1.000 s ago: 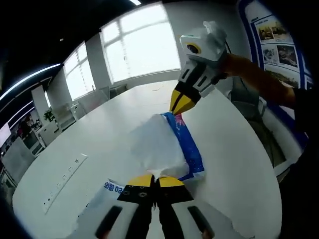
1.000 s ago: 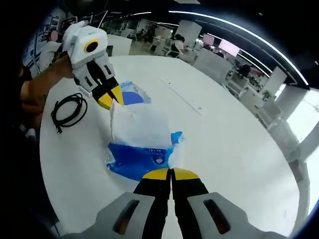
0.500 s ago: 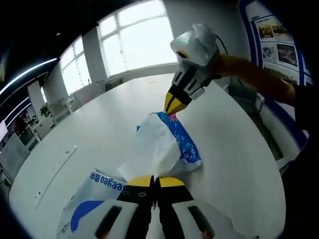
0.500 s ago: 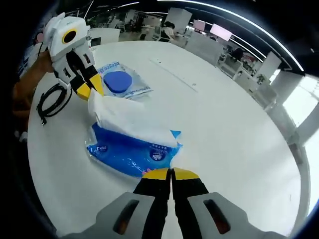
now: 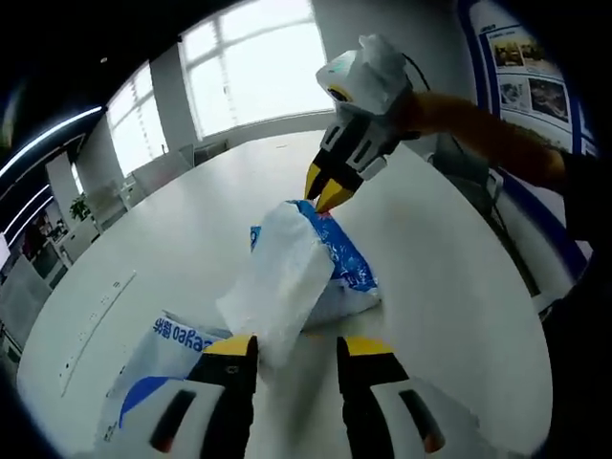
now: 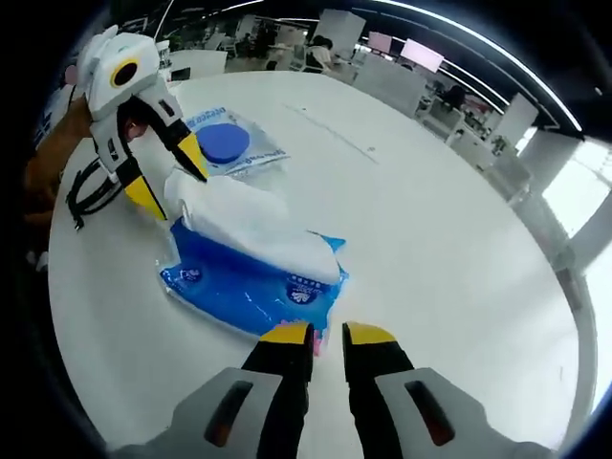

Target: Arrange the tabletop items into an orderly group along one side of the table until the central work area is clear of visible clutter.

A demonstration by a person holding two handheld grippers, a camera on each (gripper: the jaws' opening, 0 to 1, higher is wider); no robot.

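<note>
The white table [image 6: 459,249] was the largest thing in both views — a long rounded top in an open office, with tall windows [image 5: 253,72] beyond its far end in the left gripper view and a wall poster [image 5: 531,81] to one side. A narrow strip [image 5: 91,320] was set flush into the table's surface.

On the table lay the blue tissue pack [image 6: 244,287], flat, with a sheet of white tissue [image 6: 249,225] drawn out of its top and draped along it. Its label carried small print and a round emblem, too small to read. Just beyond it lay a second flat pack [image 6: 225,145], white with a blue round lid; in the left gripper view the same pack [image 5: 158,359] sat near the bottom, its blue lettering upside down and not clearly legible. A coiled black cable [image 6: 91,186] rested near the table's edge, beside a person's forearm [image 6: 48,163].

The left gripper [image 5: 292,346] had its jaws spread apart, grasping nothing, with the end of the tissue just ahead of them. The right gripper [image 6: 328,334] was slightly parted too — released, its tips just short of the blue pack's near edge.
</note>
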